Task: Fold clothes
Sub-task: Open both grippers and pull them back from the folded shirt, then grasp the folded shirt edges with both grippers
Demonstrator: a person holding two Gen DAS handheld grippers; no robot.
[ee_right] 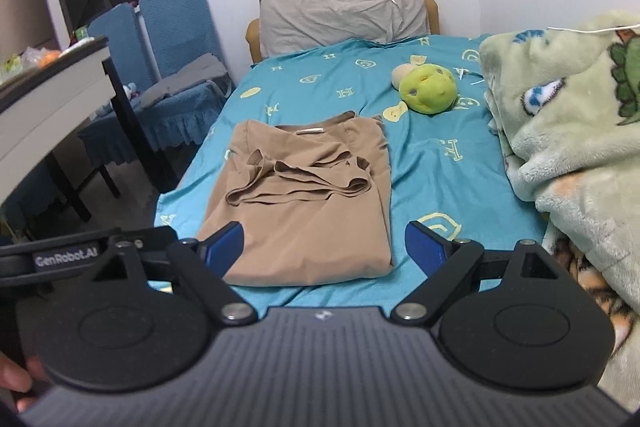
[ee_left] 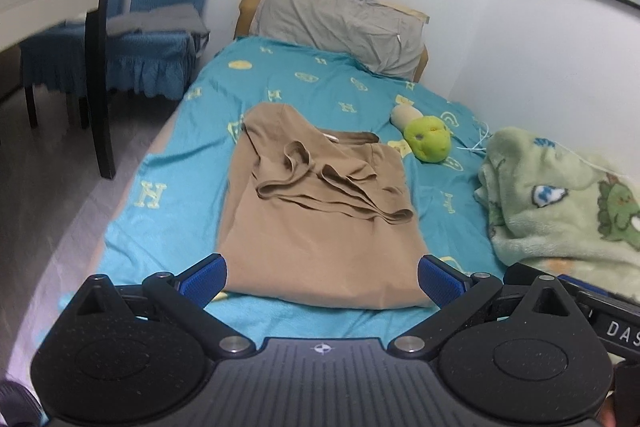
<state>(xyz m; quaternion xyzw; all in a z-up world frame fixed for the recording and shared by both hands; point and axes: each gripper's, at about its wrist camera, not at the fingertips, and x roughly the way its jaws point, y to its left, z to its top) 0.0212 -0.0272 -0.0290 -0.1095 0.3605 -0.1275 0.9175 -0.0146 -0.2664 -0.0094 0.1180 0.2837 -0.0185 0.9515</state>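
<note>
A tan shirt [ee_left: 320, 227] lies on the teal bedsheet [ee_left: 168, 211], folded into a narrow rectangle with both sleeves laid across its upper half. My left gripper [ee_left: 322, 277] hangs open above the shirt's near hem, its blue pads apart with nothing between them. From the right wrist view the same tan shirt [ee_right: 304, 215] sits left of centre on the bedsheet [ee_right: 432, 179]. My right gripper [ee_right: 324, 247] is open too, over the shirt's near right corner, holding nothing.
A green plush toy [ee_left: 428, 143] lies beyond the shirt, a grey pillow [ee_left: 340, 23] at the headboard. A pale green fleece blanket [ee_right: 568, 131] is heaped on the bed's right side. Blue-covered chairs [ee_left: 160, 11] and a table [ee_right: 52, 107] stand left of the bed.
</note>
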